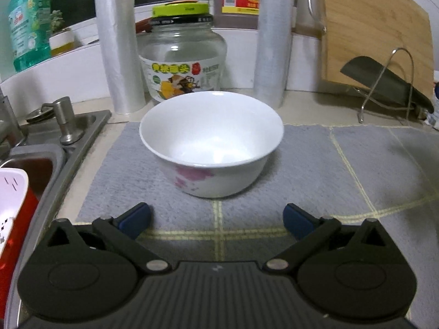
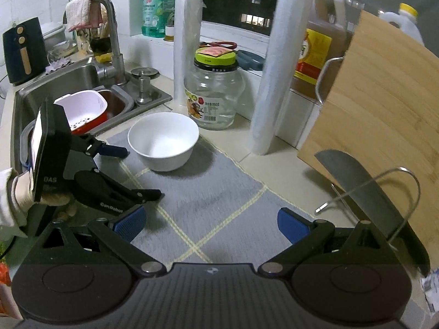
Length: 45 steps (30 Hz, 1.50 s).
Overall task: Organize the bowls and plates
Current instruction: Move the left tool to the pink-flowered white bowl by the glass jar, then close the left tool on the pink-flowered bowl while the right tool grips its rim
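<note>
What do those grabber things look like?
Each gripper is black plastic with a ribbed body, two round discs and silver pins. The left gripper and the right gripper both have blue pads on the fingers. The hand wears a pale glove and sleeve.

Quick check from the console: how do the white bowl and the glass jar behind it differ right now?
The white bowl is opaque, with a pink pattern on its side; the glass jar is clear with a printed label. The bowl is open at the top; the jar is closed by a green lid. The bowl sits on the grey mat; the jar stands behind it on the bare counter. Both are upright and look empty.
</note>
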Each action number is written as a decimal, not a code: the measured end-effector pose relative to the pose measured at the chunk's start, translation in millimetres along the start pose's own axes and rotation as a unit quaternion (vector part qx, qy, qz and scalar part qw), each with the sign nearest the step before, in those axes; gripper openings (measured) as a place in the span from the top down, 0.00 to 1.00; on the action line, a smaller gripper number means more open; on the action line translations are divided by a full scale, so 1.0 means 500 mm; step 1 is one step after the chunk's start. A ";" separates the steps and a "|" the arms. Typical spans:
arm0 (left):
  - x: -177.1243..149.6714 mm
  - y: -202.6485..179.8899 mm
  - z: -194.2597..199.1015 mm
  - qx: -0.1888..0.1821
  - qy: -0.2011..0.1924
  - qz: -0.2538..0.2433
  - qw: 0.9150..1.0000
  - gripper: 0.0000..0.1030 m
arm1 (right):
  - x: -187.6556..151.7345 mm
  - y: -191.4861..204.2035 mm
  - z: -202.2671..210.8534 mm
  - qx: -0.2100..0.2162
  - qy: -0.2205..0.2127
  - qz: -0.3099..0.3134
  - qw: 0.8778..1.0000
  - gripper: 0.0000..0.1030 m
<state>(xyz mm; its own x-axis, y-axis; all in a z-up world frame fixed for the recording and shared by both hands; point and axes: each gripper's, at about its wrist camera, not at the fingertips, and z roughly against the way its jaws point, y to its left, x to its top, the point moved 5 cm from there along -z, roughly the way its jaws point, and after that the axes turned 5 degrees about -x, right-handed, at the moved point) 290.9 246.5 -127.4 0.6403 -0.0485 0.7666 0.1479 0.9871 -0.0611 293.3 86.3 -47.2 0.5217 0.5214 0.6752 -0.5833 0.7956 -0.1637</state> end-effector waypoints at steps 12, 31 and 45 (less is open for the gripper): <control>0.007 0.005 -0.006 -0.001 -0.007 -0.003 1.000 0.01 | 0.082 0.029 -0.104 0.051 0.010 0.006 0.999 0.00; 0.048 0.006 0.013 0.001 -0.076 -0.026 0.997 0.02 | 0.178 0.054 -0.239 0.133 0.009 -0.003 0.991 0.04; 0.059 0.014 0.011 -0.020 -0.083 -0.019 0.996 0.09 | 0.191 0.068 -0.310 0.144 0.028 0.006 0.989 0.28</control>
<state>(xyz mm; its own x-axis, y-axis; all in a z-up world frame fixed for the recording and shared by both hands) 306.5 252.7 -101.7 0.5007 -0.0573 0.8637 0.2019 0.9780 -0.0522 419.8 211.3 -99.7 0.5418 0.5531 0.6329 -0.7389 0.6723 0.0450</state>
